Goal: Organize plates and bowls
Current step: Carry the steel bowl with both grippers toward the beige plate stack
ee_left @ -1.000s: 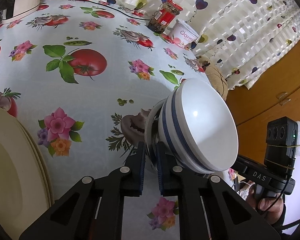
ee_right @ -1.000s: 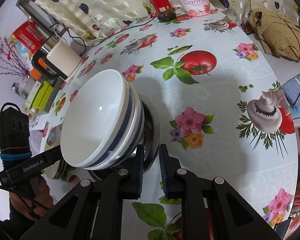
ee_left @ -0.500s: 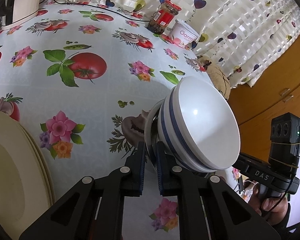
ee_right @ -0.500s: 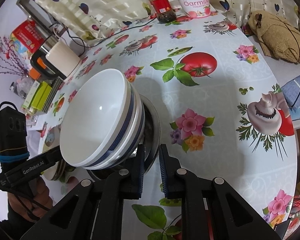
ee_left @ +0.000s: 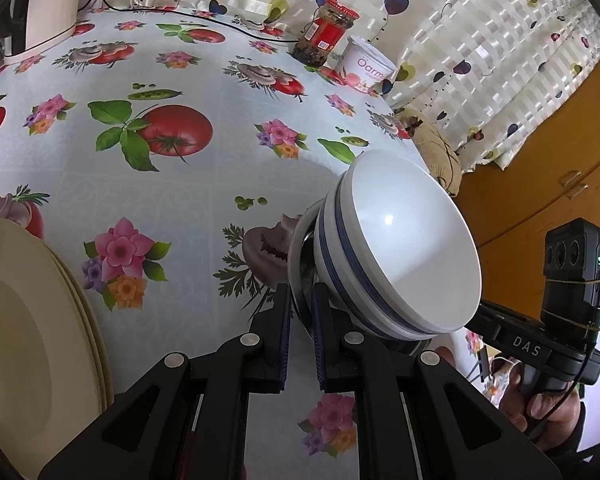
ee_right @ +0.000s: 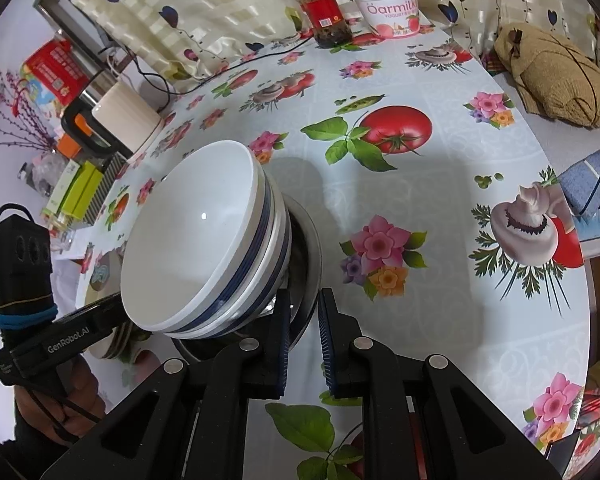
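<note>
A stack of white bowls [ee_left: 400,240] with dark blue bands sits nested in a shallow metal plate [ee_left: 298,248], the whole set tilted above the flowered table [ee_left: 180,208]. Each tool pinches the metal plate's rim from an opposite side. Left of the bowls, a stack of cream plates [ee_left: 32,344] lies flat on the table.

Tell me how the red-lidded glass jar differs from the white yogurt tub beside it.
The red-lidded glass jar is tall and narrow, while the white yogurt tub is squat and wide. The jar is see-through with dark contents and a red label; the tub is opaque with pink lettering and a fruit picture. Both stand upright at the far edge of the flowered tablecloth, by the curtain.
</note>
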### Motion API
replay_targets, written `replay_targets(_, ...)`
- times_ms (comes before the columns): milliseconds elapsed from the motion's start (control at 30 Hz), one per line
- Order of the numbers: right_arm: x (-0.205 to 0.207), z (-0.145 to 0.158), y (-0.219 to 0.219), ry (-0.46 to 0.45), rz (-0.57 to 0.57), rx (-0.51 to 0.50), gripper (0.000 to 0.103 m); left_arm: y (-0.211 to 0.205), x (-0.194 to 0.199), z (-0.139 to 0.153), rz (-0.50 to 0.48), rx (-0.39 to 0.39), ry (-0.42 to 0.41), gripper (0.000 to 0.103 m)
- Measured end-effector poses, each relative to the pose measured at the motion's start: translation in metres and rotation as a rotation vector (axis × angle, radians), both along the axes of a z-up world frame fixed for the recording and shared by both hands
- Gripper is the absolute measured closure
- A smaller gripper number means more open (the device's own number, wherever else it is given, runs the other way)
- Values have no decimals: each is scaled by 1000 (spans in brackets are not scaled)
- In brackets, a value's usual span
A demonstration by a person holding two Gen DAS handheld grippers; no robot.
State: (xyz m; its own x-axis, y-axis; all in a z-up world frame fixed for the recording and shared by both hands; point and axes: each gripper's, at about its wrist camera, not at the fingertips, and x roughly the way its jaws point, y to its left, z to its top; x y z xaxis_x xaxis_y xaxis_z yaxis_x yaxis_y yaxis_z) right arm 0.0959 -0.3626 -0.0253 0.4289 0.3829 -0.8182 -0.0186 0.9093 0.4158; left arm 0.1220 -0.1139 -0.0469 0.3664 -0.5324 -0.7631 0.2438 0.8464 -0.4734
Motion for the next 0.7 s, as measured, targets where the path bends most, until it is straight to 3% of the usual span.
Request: replay_targets(700, -5, -2, 2, -4, 8, -2, 89, 4, -6, 2, -4, 7, -14, 93)
